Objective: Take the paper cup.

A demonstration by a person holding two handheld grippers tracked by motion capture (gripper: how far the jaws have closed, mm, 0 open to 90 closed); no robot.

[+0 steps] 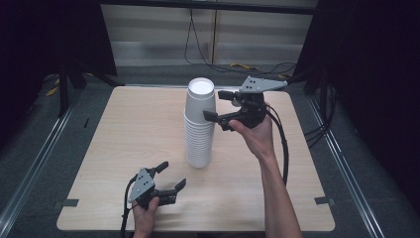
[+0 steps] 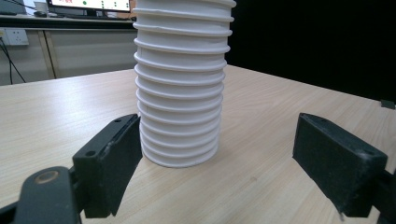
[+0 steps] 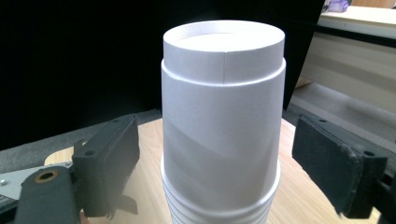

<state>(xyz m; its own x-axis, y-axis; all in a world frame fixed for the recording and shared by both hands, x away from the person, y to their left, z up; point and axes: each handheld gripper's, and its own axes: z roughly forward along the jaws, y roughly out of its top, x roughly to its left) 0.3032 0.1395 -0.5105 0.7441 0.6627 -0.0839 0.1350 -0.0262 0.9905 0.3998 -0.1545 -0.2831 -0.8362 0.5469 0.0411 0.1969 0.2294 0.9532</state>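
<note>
Right gripper (image 1: 218, 105) is level w/ the top cup (image 1: 201, 101) of the cup stack (image 1: 199, 134), jaws spread either side of it, not touching; presumably staged to lift that cup off. Left gripper (image 1: 172, 175), jaws also apart, sits low near the stack base, likely to steady it. Stack stands inverted mid-table (image 1: 124, 139).

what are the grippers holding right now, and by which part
Nothing is held. The right gripper is open, jaws either side of the top cup without touching. The left gripper is open, short of the stack's base.
</note>
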